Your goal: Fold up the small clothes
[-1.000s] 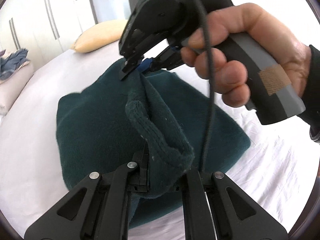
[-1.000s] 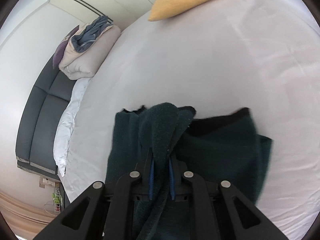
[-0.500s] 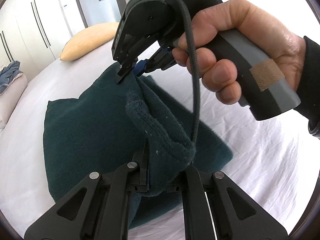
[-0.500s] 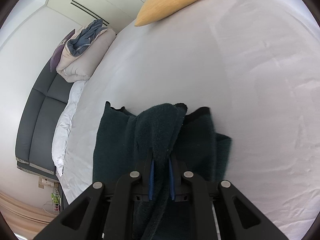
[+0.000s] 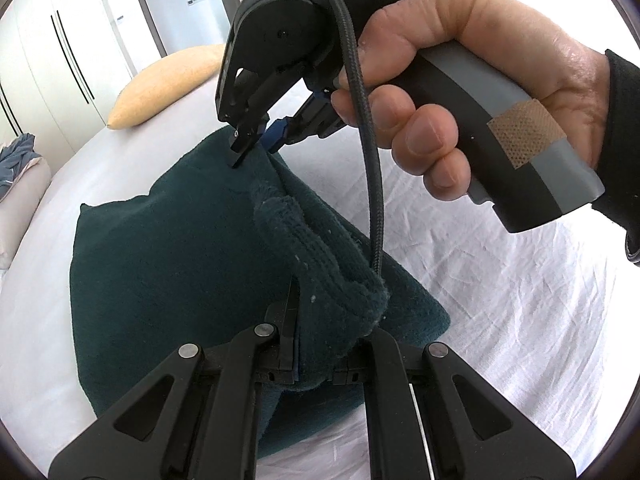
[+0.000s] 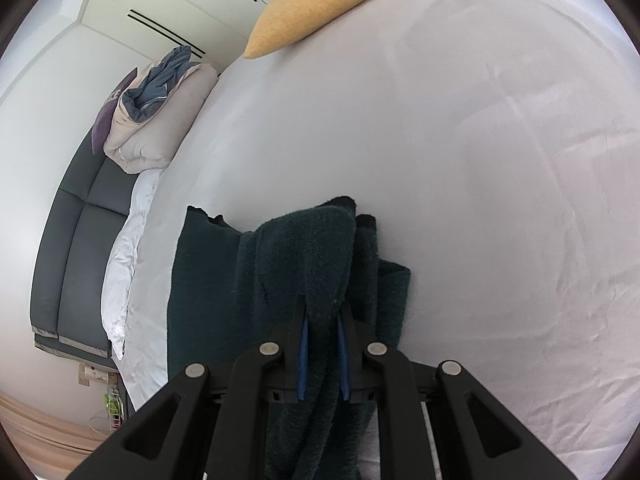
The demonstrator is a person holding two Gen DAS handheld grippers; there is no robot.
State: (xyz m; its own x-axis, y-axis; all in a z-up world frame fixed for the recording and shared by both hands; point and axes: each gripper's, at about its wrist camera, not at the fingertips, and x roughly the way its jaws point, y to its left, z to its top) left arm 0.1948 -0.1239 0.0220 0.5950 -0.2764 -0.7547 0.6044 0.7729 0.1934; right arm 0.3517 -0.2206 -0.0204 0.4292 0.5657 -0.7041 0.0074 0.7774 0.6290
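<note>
A dark teal fleece garment [image 5: 168, 264] lies folded over on the white bedsheet [image 5: 520, 300], its ribbed hem [image 5: 320, 264] lifted between both tools. The left gripper [image 5: 320, 344] has its jaws clamped on the near end of that hem. The right gripper [image 5: 260, 140], held in the right hand [image 5: 460, 92] and angled down, pinches the far end. A yellow pillow [image 6: 320, 4] sits well apart.

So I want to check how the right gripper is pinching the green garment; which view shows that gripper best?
The left wrist view: the whole right gripper shows from outside, its hand on the handle, tips shut on the dark green garment. The right wrist view shows only its own fingers with cloth between them.
</note>
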